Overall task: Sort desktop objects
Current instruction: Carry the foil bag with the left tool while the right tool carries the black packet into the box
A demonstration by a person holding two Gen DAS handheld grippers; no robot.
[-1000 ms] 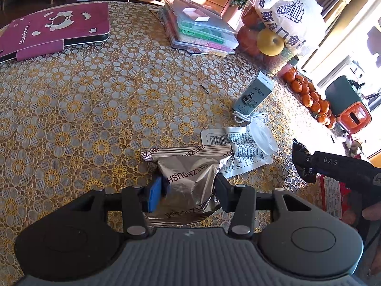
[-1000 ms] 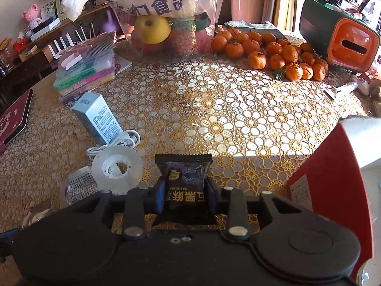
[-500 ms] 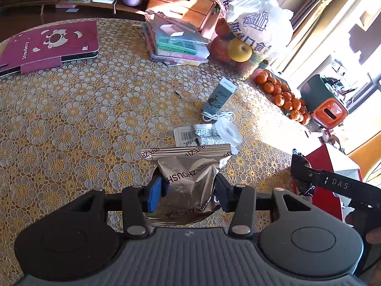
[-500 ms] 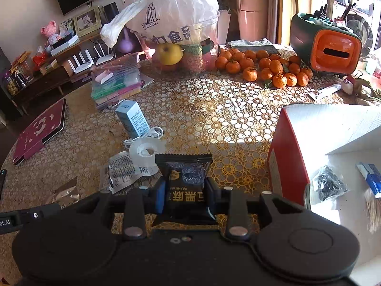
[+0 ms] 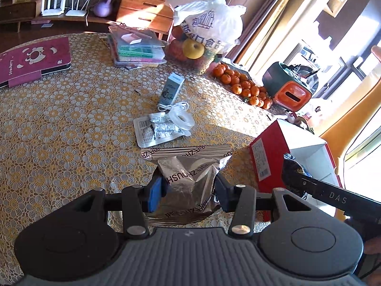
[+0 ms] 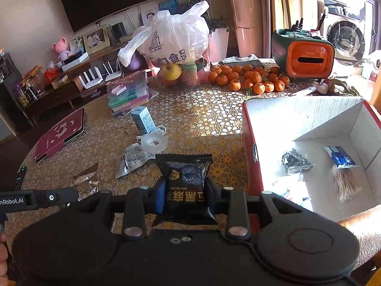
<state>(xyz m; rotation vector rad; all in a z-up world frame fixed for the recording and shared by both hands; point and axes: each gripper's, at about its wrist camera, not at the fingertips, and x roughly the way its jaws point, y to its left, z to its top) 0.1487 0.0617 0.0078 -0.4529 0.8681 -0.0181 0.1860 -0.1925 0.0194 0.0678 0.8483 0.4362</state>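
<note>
My left gripper (image 5: pixel 189 188) is shut on a silver foil pouch (image 5: pixel 188 169), held above the tablecloth. My right gripper (image 6: pixel 184 194) is shut on a black snack packet (image 6: pixel 185 178), lifted just left of the red box (image 6: pixel 250 147). The box is white inside and holds a dark crumpled packet (image 6: pixel 295 160), a blue sachet (image 6: pixel 340 156) and a bundle of sticks (image 6: pixel 345 182). In the left wrist view the same red box (image 5: pixel 266 157) stands to the right. On the table lie a printed clear packet (image 5: pixel 154 130), a tape roll (image 5: pixel 182 120), a white cable (image 5: pixel 175 106) and a small blue carton (image 5: pixel 172 89).
Oranges (image 6: pixel 250 78) and a bag of fruit (image 6: pixel 173 47) line the table's far side, beside an orange and green holder (image 6: pixel 307 57). Stacked plastic cases (image 5: pixel 135 47) and a maroon folder (image 5: pixel 33 59) lie far left. A remote control (image 6: pixel 20 176) rests at the left edge.
Both grippers have risen and pulled back with their packets. The red box has come fully into the right wrist view, its inside now showing.
</note>
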